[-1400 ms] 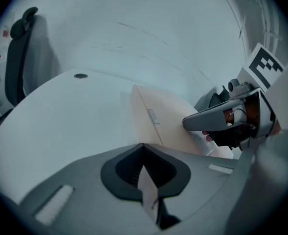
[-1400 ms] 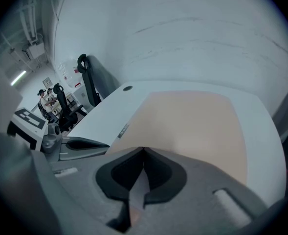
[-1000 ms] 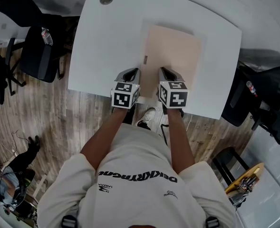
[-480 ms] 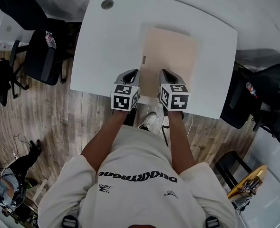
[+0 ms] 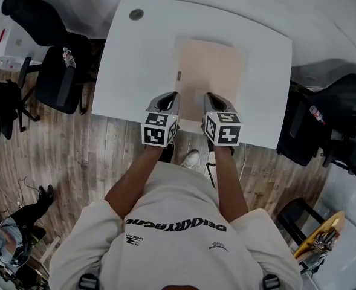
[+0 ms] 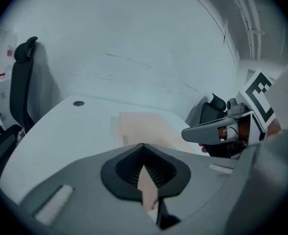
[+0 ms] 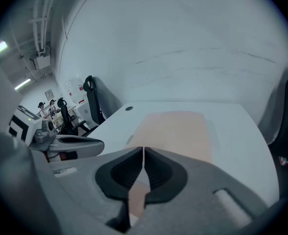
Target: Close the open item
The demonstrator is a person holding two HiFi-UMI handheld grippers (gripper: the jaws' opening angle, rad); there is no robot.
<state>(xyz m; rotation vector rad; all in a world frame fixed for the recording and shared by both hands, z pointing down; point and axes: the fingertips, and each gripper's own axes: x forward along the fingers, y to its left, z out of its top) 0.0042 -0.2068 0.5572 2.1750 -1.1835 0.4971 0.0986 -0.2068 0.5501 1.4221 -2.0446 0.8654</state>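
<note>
Work over the white rounded table (image 5: 129,59): the flat pale-peach rectangular folder (image 5: 209,71) lies mid-table, reaching its near edge. It seems flat, with a small grey tab (image 5: 178,75) on its left side. Your left gripper (image 5: 167,96) and right gripper (image 5: 213,98) hover there, jaws pressed together and empty, so look for a raised flap before pressing.

A cream short-sleeved T-shirt (image 5: 178,222) is worn. A line of black lettering and two small black logos are printed across it. Black strap clips (image 5: 87,281) are noted at both shoulders. One white shoe with dark laces (image 5: 191,158) is recorded. The left gripper (image 5: 167,96) and the right gripper (image 5: 213,98) are each formed of grey moulded shells. Both are lined with black ribbed pads (image 6: 158,170). Each is capped by a white cube (image 5: 159,128) printed with black square markers.
</note>
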